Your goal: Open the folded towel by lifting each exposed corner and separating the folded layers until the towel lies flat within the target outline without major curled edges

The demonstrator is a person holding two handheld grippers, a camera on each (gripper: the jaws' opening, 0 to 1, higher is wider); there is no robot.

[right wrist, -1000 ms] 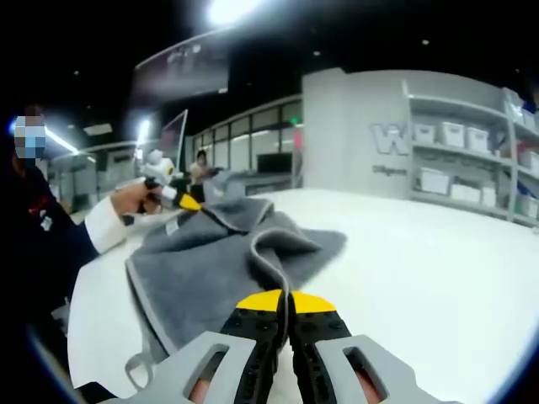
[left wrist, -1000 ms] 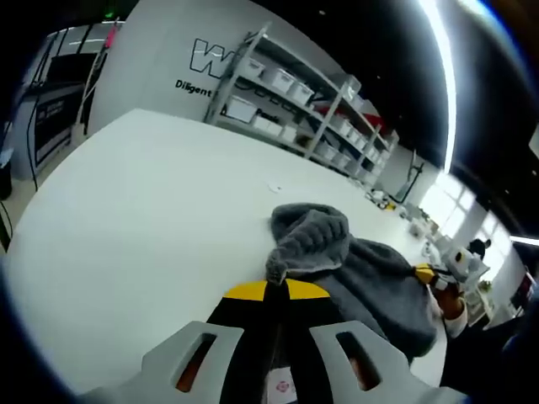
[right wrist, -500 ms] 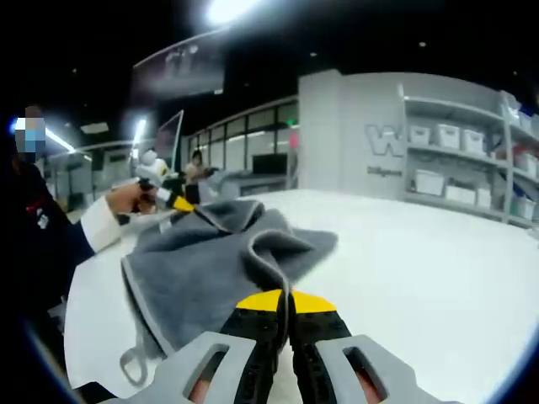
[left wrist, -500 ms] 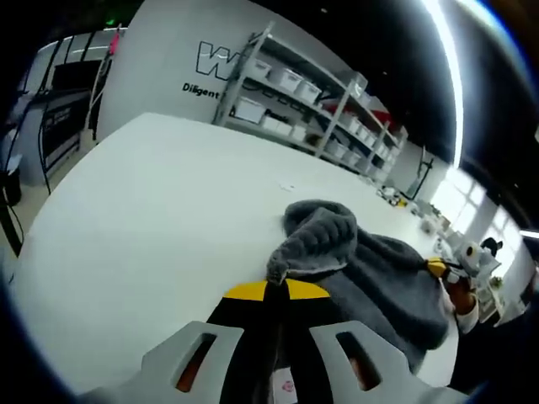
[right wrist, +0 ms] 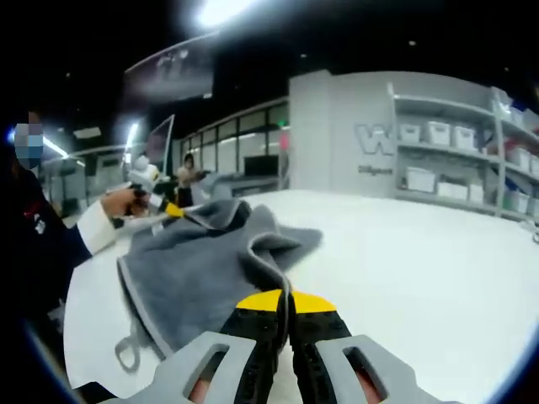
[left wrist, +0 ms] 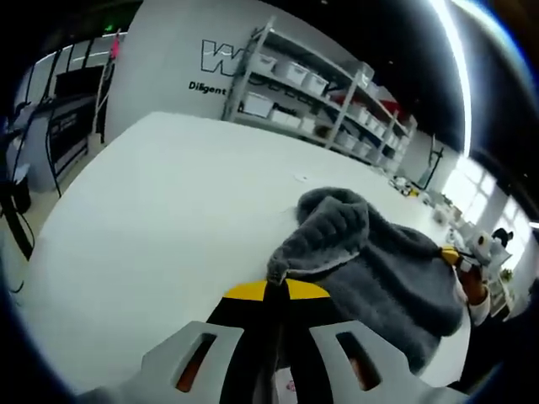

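My left gripper (left wrist: pixel 276 290) has its yellow-tipped black jaws pressed together on a corner of the grey towel (left wrist: pixel 370 261), and the pinched edge rises straight out of the tips into a plush hump; from here the pile reads as thick and ribbed, with a paler hem running along the fold. My right gripper (right wrist: pixel 285 301) is likewise clamped tight, its jaws closed on another corner of the same towel (right wrist: pixel 202 261), where the cloth looks smoother and flatter, spreading away as a broad sheet with a thin light border and a small hanging loop (right wrist: pixel 126 353) dangling at its near edge. The towel lies bunched and partly lifted on the white table (left wrist: pixel 160 210), a matte, plain surface with a rounded edge. The left gripper view carries my other gripper (left wrist: pixel 461 255) at the towel's far side, with a hand (left wrist: pixel 478 286) behind it. The right gripper view shows the opposite end: my left gripper (right wrist: pixel 164 209) gripping the far corner, a hand (right wrist: pixel 122 202) and a white cuff (right wrist: pixel 91 227) over a dark sleeve. Grey metal shelving (left wrist: pixel 312 101) with pale bins stands against a wall with dark lettering (left wrist: pixel 221 59); I see the same racks (right wrist: pixel 446 164) off to the right side
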